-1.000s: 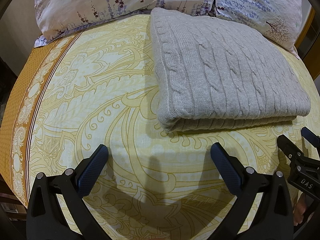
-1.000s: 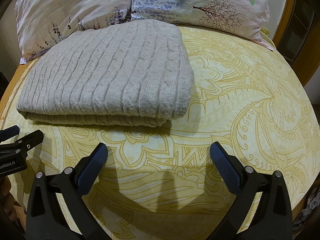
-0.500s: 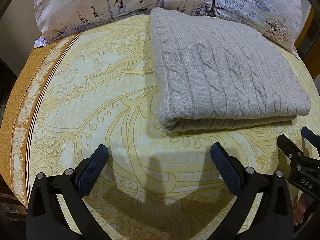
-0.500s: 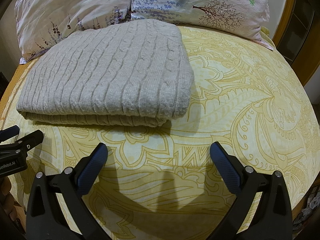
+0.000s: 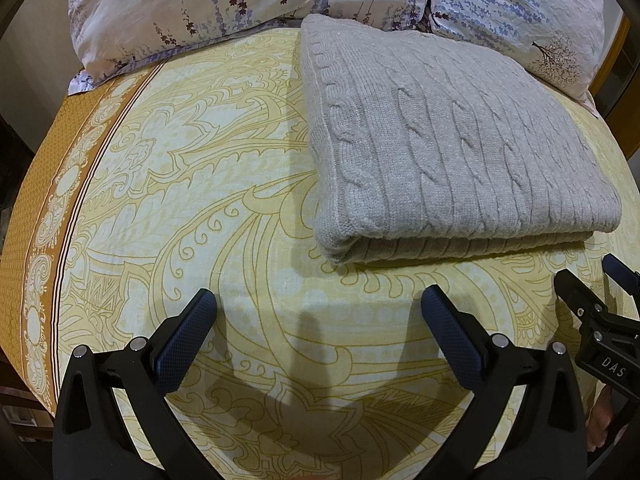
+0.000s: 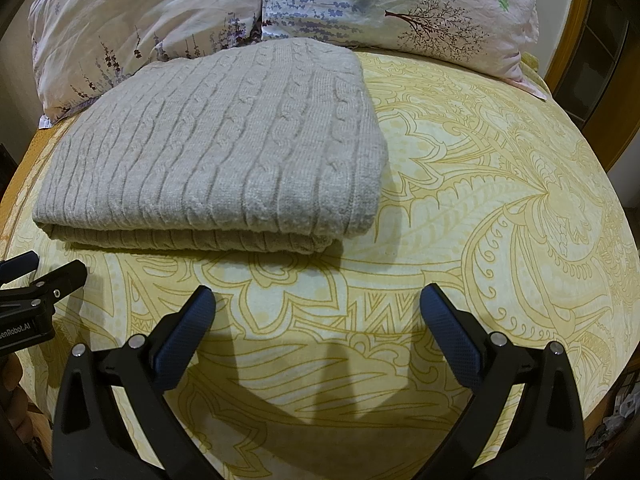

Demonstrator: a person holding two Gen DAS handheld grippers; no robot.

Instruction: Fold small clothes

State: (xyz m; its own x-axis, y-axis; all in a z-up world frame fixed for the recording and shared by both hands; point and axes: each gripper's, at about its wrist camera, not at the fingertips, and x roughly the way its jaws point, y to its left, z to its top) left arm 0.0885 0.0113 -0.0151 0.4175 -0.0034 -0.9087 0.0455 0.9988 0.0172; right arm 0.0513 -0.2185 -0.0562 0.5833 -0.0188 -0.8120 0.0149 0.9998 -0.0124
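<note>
A grey cable-knit sweater point(image 5: 452, 148) lies folded into a neat rectangle on the yellow patterned bedsheet point(image 5: 192, 184); it also shows in the right wrist view point(image 6: 224, 152). My left gripper point(image 5: 318, 306) is open and empty, hovering over the sheet a little in front of the sweater's near left corner. My right gripper point(image 6: 316, 306) is open and empty, in front of the sweater's near right corner. Each gripper's tips show at the edge of the other's view: the right gripper point(image 5: 592, 284) and the left gripper point(image 6: 48, 270).
Two floral pillows point(image 5: 248, 0) point(image 6: 400, 4) lie at the head of the bed behind the sweater. An orange border point(image 5: 36, 216) runs along the sheet's left edge. Wooden furniture point(image 6: 592, 40) stands at the right.
</note>
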